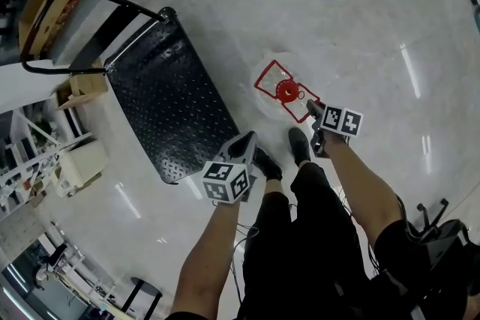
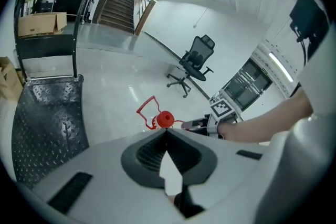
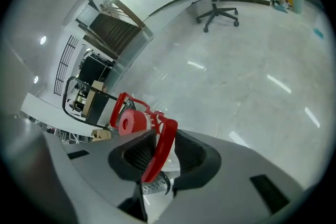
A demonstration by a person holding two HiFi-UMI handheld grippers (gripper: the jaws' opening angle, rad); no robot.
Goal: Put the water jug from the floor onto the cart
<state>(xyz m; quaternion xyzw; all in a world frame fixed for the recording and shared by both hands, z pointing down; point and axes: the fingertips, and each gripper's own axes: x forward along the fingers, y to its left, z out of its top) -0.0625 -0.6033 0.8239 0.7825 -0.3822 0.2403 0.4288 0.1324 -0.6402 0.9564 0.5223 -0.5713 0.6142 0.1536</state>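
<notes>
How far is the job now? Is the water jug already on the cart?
Nothing is done yet: the water jug stands on the floor beside the cart. In hand: the right gripper has the jug's red handle between its jaws; whether they grip it I cannot tell. The left gripper is shut, empty. Left: lifting the jug onto the cart.

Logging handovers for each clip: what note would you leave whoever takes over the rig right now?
Left gripper: shut, empty, short of the jug.
Right gripper: shut on the jug's red handle.
Jug: upright on the floor, to the right of the cart in the head view, not touching it.
Done: handle gripped.
Left: lift the jug and set it on the cart.
</notes>
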